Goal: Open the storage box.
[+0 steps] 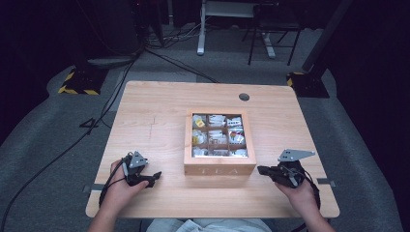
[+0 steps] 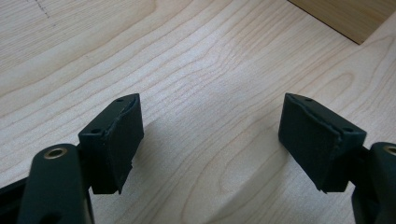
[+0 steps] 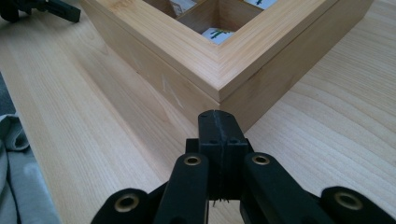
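A wooden tea box (image 1: 220, 166) with a glass-paned lid stands in the middle of the table, several tea packets (image 1: 217, 137) lying in its compartments. My left gripper (image 1: 155, 177) rests on the table left of the box, its jaws pointing toward it. In the left gripper view its fingertips (image 2: 116, 140) stand wide apart over bare wood, so it is open and empty. My right gripper (image 1: 261, 170) lies right of the box, jaws aimed at its front right corner (image 3: 219, 91). In the right gripper view the jaws are pressed together, shut on nothing.
The table (image 1: 154, 121) has a round cable hole (image 1: 244, 96) at the back. A corner of the box (image 2: 355, 18) appears at the top right of the left gripper view. Cables, tripod feet and a chair stand on the grey floor behind the table.
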Available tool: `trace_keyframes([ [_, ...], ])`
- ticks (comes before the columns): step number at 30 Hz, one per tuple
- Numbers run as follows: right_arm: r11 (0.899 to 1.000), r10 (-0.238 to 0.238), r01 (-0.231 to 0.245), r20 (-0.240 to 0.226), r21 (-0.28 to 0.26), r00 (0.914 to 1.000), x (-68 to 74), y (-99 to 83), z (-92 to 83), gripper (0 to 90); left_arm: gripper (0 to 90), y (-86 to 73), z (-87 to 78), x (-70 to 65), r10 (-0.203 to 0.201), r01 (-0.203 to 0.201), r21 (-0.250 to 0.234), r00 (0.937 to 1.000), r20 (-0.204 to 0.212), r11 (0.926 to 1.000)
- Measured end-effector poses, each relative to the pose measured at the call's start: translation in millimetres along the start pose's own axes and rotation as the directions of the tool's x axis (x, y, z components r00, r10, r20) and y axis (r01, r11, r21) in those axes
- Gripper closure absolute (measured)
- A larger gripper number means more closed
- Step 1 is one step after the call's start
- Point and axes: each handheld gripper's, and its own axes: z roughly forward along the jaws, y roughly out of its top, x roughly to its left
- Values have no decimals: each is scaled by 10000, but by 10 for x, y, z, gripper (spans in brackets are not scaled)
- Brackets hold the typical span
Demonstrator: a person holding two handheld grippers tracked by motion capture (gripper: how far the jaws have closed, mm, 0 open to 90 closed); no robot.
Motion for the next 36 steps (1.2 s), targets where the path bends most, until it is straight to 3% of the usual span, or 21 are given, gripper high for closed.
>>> trace_keyframes([
  [8,9995,291,-291,-8,-80,9996,-34,3,66,900,226,0,0,0,-4,4,-1,10000,1,10000],
  [36,9976,518,-531,-310,-437,9982,-49,43,45,900,227,1,-2,0,5,-5,21,10000,-5,10000],
])
